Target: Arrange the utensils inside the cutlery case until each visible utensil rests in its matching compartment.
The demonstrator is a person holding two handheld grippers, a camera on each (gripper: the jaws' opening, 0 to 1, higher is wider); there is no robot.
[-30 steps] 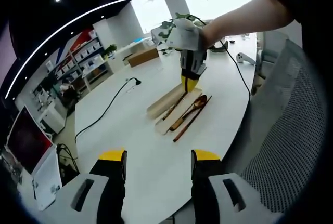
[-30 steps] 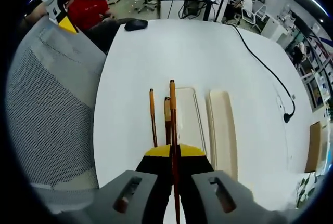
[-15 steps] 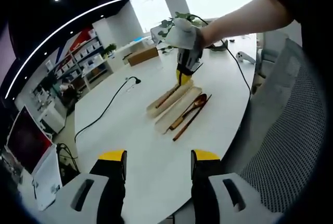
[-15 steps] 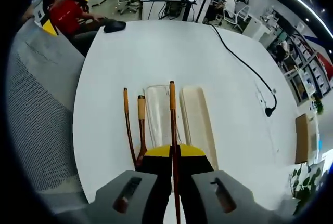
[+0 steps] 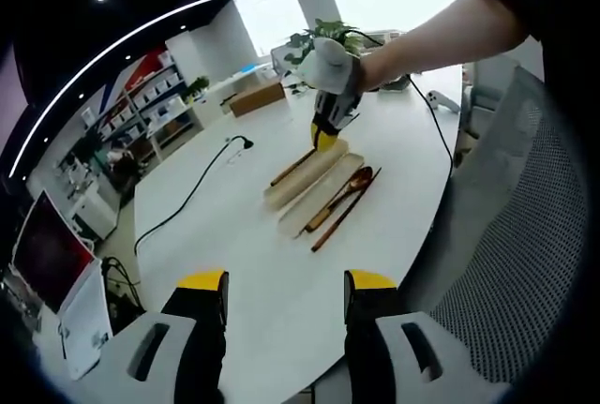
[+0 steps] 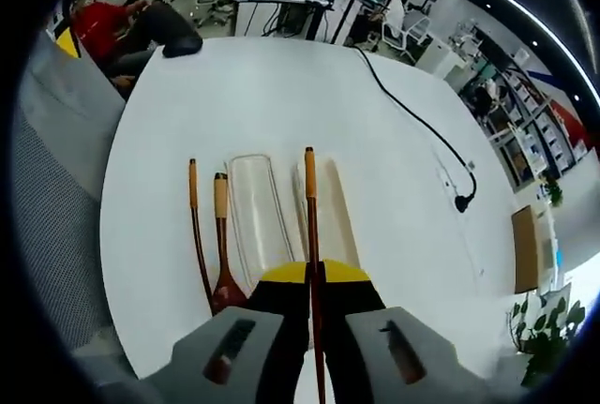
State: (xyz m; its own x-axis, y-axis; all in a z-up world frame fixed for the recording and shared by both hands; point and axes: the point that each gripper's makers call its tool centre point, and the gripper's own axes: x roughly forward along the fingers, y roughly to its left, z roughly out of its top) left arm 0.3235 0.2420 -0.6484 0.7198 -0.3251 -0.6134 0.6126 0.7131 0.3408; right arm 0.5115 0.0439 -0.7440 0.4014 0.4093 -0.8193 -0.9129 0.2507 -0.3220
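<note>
My right gripper is shut on a brown chopstick with an orange end. The chopstick hangs lengthwise over the beige cutlery case tray. A clear lid lies beside the tray, and next to it on the table lie a wooden spoon and a second chopstick. In the left gripper view a gloved hand holds the right gripper above the far case half; the spoon and the loose chopstick lie on the near side. My left gripper hangs open over the table's near edge.
A black cable with a plug runs across the white table. A dark mouse sits by the far edge. A grey mesh chair stands at the table's side. Desks and shelves fill the room behind.
My right gripper has carried the chopstick sideways, from above the clear lid to above the beige tray. The left gripper has stayed put.
</note>
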